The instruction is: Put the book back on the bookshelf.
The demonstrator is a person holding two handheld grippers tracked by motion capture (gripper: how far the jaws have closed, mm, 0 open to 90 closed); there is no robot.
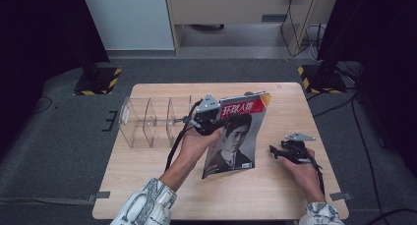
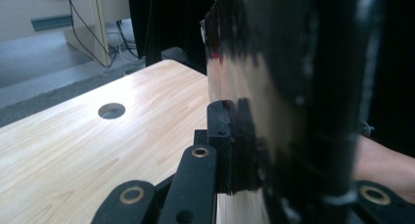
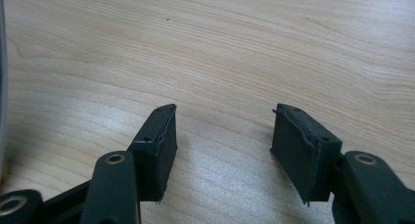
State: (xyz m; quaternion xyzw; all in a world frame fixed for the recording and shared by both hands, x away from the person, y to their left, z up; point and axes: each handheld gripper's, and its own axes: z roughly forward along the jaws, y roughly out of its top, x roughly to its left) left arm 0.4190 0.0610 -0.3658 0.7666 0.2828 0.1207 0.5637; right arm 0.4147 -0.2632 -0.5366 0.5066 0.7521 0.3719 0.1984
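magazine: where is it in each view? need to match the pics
High view: magazine stands tilted at table centre, clamped in the left tool.
Left gripper view: glossy cover upright, right of centre, between the jaws.
Right gripper view: cannot tell; open right tool over bare wood.
Shared landmark: wooden table.

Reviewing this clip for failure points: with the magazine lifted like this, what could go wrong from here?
The left gripper pinches the magazine at one edge only, so it may sag or slip out. The clear plastic organizer stands close beside it; a swing could knock it. The right gripper is open and apart, giving no support.
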